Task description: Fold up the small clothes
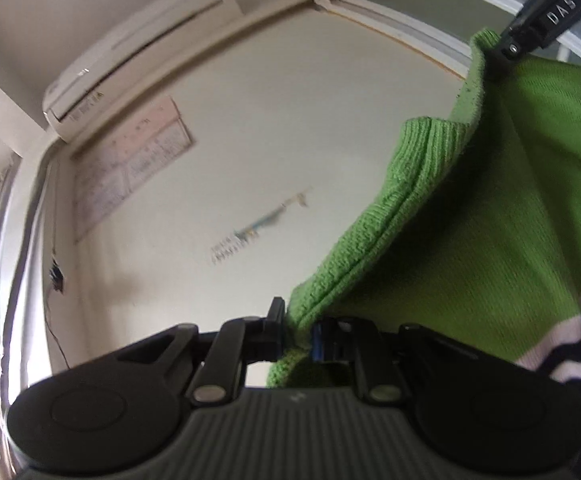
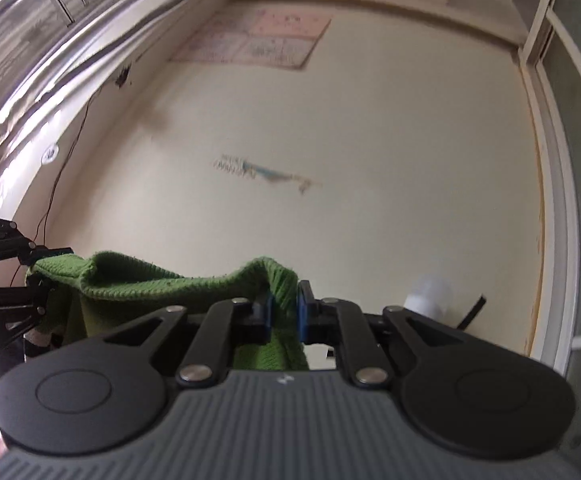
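In mid-air before the wall (image 2: 370, 160), the green garment (image 1: 470, 240) hangs between both grippers; left gripper (image 1: 296, 340) and right gripper (image 2: 284, 316) each pinch its ribbed edge; likely lift-and-spread step; next, lay it flat.

The green knit garment (image 1: 490, 208) runs off the right edge of the left wrist view, its striped hem cut off at lower right, while the wall poster (image 2: 258, 40) at upper centre and the writing (image 2: 262, 170) mid-frame are too blurred to read.
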`<move>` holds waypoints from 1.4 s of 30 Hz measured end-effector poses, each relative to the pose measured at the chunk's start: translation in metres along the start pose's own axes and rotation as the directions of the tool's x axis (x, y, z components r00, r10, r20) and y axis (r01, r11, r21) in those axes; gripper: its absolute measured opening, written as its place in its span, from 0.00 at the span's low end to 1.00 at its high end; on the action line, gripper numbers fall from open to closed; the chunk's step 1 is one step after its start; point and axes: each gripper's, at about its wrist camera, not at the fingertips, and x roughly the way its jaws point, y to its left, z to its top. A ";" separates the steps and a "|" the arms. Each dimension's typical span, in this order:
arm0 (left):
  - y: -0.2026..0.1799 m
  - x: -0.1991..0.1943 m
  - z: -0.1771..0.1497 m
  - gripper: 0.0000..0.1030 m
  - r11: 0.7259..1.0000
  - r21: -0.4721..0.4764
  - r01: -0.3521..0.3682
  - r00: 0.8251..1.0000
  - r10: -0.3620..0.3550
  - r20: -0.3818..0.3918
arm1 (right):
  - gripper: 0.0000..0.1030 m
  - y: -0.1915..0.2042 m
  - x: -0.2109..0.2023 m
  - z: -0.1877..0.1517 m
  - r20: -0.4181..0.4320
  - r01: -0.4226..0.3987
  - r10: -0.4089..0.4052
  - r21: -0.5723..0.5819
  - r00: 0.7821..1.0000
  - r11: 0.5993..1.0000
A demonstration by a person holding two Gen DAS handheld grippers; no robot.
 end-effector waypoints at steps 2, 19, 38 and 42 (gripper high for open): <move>0.016 0.008 0.026 0.12 0.999 -0.012 -0.046 0.997 0.047 0.061 | 0.14 -0.015 -0.001 0.025 0.061 0.001 0.000 -0.017 0.998 1.000; -0.063 0.125 -0.053 0.21 0.993 0.102 0.060 0.954 -0.027 -0.298 | 0.23 -0.010 0.151 -0.064 -0.226 -0.077 0.101 0.115 0.969 0.990; -0.087 -0.005 -0.186 0.33 0.845 -0.298 0.445 0.604 -0.529 -0.596 | 0.49 -0.056 0.006 -0.317 -0.662 0.201 0.536 0.707 0.524 0.678; -0.097 -0.013 -0.189 0.34 0.865 -0.272 0.422 0.594 -0.490 -0.638 | 0.08 -0.046 0.020 -0.301 -0.673 0.154 0.498 0.666 0.547 0.730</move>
